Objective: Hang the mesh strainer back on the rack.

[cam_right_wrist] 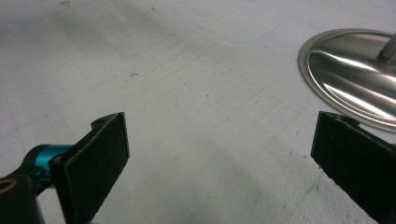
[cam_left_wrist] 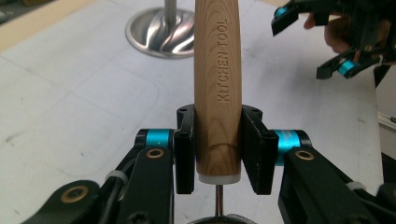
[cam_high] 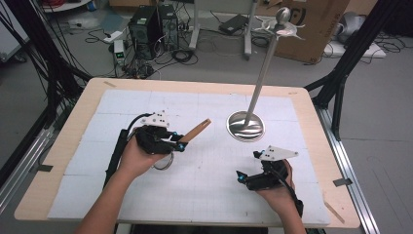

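Clamping the wooden handle [cam_left_wrist: 218, 88], left claw [cam_left_wrist: 218, 156].

High view looks down; both close tool views share the steel stand base [cam_left_wrist: 160, 31].

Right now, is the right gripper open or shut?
Open. The right gripper has its two black jaws set wide apart, with nothing but the white mat between them.

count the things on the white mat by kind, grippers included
black two-jaw grippers: 2, left gripper and right gripper
wooden-handled kitchen tool: 1
shiny steel stand with round base and tall pole: 1
total: 4
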Available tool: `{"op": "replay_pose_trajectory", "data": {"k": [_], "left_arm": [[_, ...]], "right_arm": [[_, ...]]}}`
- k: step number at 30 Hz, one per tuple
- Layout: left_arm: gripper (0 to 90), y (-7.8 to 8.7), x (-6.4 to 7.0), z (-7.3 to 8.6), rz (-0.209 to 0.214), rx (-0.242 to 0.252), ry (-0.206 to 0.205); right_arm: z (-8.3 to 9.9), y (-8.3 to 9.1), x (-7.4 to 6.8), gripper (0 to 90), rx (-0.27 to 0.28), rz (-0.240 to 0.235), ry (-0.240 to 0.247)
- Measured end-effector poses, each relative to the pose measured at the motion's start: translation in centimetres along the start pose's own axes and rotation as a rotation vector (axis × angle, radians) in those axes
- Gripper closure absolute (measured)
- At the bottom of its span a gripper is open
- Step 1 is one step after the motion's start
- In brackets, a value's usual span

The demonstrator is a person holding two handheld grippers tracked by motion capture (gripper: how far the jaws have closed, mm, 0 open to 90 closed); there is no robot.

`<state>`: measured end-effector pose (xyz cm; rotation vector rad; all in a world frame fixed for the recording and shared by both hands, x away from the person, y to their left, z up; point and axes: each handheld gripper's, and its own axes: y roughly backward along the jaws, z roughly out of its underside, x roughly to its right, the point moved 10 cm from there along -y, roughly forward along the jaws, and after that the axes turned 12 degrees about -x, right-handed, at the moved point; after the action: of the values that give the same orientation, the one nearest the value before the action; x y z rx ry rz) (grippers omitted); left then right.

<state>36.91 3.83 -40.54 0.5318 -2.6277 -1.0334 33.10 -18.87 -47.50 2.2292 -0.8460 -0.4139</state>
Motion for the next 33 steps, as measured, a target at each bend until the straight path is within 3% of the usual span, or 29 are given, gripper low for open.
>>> {"op": "replay_pose_trajectory", "data": {"k": [15, 22, 33], "left_arm": [[68.6, 1.2, 0.6, -4.0, 0.101, 0.117, -0.034], [68.6, 1.9, 0.5, -6.0, 0.119, 0.137, -0.045], [68.6, 2.7, 0.5, -8.9, 0.126, 0.151, -0.097]], "right_arm": [[-0.1, 0.2, -0.2, 3.1, 0.007, -0.010, 0.004], [-0.2, 0.2, -0.2, 3.1, 0.014, -0.009, 0.015], [-0.3, 0.5, -0.1, 3.1, 0.022, -0.007, 0.007]]}}
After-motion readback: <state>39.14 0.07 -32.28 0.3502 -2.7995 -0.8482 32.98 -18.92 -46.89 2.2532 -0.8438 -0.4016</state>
